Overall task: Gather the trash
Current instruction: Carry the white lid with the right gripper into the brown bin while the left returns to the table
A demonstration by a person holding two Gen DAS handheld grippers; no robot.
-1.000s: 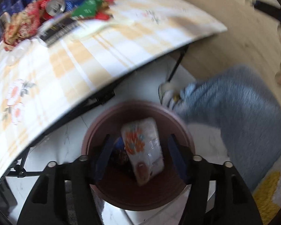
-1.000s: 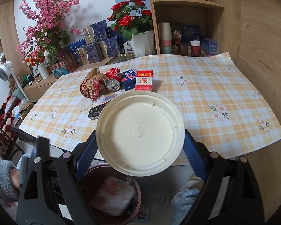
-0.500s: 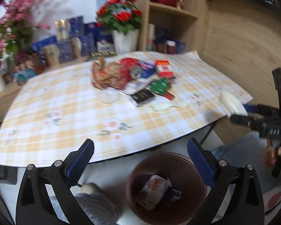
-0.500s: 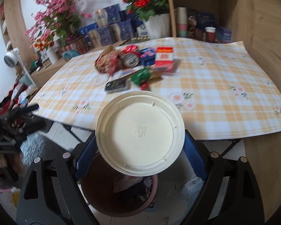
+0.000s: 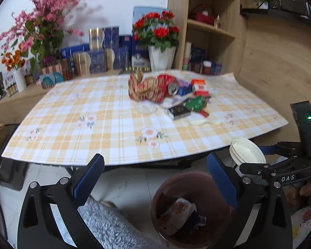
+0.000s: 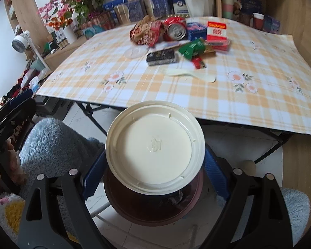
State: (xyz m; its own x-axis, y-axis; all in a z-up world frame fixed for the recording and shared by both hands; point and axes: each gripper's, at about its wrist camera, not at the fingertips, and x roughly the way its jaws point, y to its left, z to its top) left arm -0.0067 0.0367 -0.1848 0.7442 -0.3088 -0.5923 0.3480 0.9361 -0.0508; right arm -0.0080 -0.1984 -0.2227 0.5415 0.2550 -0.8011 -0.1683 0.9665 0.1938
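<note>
My right gripper (image 6: 154, 166) is shut on a round cream plastic bowl (image 6: 155, 145), blue pads on its two sides. It hangs right over the brown bin (image 6: 153, 207) on the floor. The left wrist view shows the same bowl (image 5: 247, 151) above the bin's (image 5: 165, 188) far right rim. My left gripper (image 5: 155, 178) is open and holds nothing, above the bin's near left side and facing the table. A flowered packet (image 5: 180, 209) lies inside the bin. More trash sits on the checked tablecloth (image 6: 217, 95): a crushed red can (image 6: 175, 29), a red box (image 6: 216, 31), a black box (image 6: 161, 57), a green wrapper (image 6: 191, 48).
A cream plastic spoon (image 6: 190, 74) and a clear lid (image 6: 134, 51) also lie on the table. Flower vases and blue boxes line the back. A person's fluffy grey-blue leg (image 6: 56, 145) is left of the bin. Folding table legs (image 6: 93, 114) stand behind it.
The left gripper opened wide, the flowered packet dropped into the bin, and the gripper rose and tilted up toward the table. The right gripper came down with the bowl over the bin.
</note>
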